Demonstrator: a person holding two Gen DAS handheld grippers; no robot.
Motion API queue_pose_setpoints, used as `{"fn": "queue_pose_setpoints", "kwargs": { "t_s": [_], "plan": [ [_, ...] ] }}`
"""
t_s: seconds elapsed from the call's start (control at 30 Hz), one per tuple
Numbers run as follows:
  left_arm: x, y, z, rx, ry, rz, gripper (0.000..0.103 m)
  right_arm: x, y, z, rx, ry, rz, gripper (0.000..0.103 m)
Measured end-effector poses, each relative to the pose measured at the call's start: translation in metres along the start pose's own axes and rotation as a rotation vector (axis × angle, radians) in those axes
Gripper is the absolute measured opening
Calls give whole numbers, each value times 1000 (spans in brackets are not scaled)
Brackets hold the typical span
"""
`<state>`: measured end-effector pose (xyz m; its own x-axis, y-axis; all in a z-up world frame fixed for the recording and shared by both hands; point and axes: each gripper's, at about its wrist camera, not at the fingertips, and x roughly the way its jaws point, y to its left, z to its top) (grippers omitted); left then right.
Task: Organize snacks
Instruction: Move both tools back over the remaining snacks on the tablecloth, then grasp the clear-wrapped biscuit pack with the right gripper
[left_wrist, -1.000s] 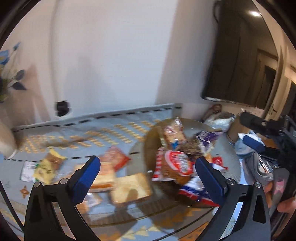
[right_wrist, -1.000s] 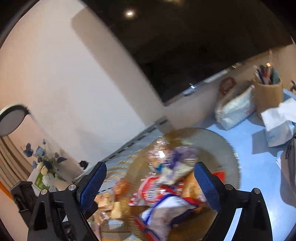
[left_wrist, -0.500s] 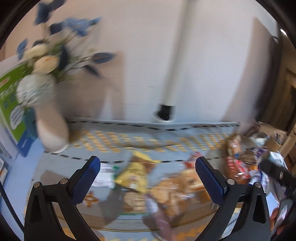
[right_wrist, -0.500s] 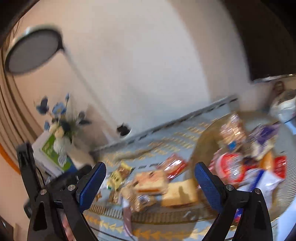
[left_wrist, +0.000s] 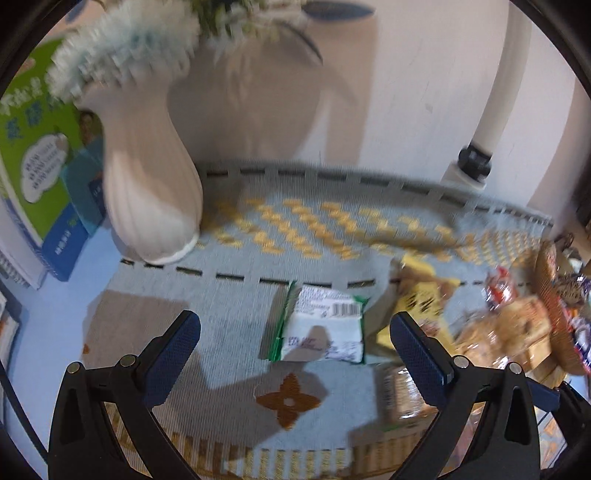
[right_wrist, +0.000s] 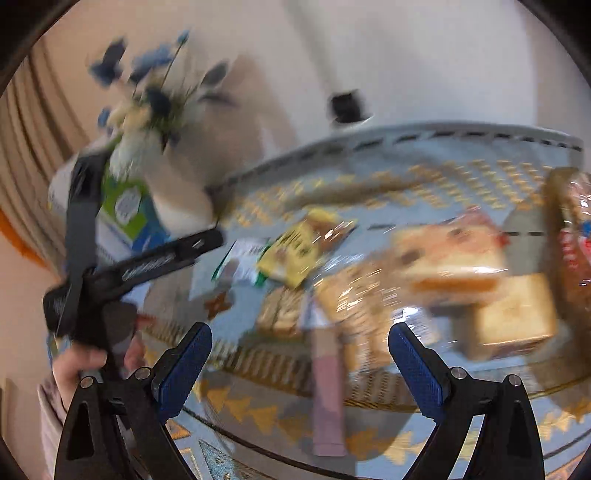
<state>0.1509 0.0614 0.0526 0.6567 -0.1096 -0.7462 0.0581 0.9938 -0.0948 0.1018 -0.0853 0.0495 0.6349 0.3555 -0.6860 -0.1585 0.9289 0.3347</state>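
Bare mat (left_wrist: 229, 310) left of the white packet (left_wrist: 321, 328), white vase (left_wrist: 147, 184) behind (snacks crowding the right side).

a barcode shows on the white-and-green snack packet (left_wrist: 320, 325), but its print is too blurred to read. the green box (left_wrist: 35, 155) carries white characters, also unreadable.

Plain off-white wall (left_wrist: 424, 92) behind, w/ a white pipe (left_wrist: 495, 92) running down to a black fitting at the table's back edge. Grey woven mat (left_wrist: 229, 306) w/ orange pattern covers the table top. White ribbed vase (left_wrist: 147, 192) w/ flowers at back-left corner, green/blue box (left_wrist: 40, 177) beside it. Beige curtain (right_wrist: 33, 122) far left.
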Motion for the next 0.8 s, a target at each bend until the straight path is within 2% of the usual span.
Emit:
{"fn": "queue_pose_setpoints", "kwargs": {
  "t_s": [0.17,0.23,0.3,0.33,0.37,0.43,0.47,0.6,0.73,0.8],
  "plan": [
    [28,4,-4,23,58,-46,103,44,25,-6,-118,52,-81,96],
    [38,5,-5,20,80,-77,103,58,33,-4,-160,31,-150,96],
    [46,7,-11,15,92,-92,103,65,39,-3,-193,-3,-179,95],
    [47,6,-14,28,70,-83,103,69,42,-4,-205,-19,-186,95],
    [46,5,-17,44,59,-64,103,75,45,-3,-216,9,-199,82],
    [47,0,-18,58,65,-40,103,80,46,-2,-219,22,-267,66],
    [48,-3,-19,73,72,-21,103,79,43,-1,-206,17,-271,63],
    [50,-13,-20,116,89,34,103,79,31,0,-163,36,-236,64],
    [49,-13,-21,111,89,29,103,82,34,1,-184,46,-258,66],
    [49,-12,-20,110,89,28,103,80,30,2,-165,35,-262,59]
  ]
}}
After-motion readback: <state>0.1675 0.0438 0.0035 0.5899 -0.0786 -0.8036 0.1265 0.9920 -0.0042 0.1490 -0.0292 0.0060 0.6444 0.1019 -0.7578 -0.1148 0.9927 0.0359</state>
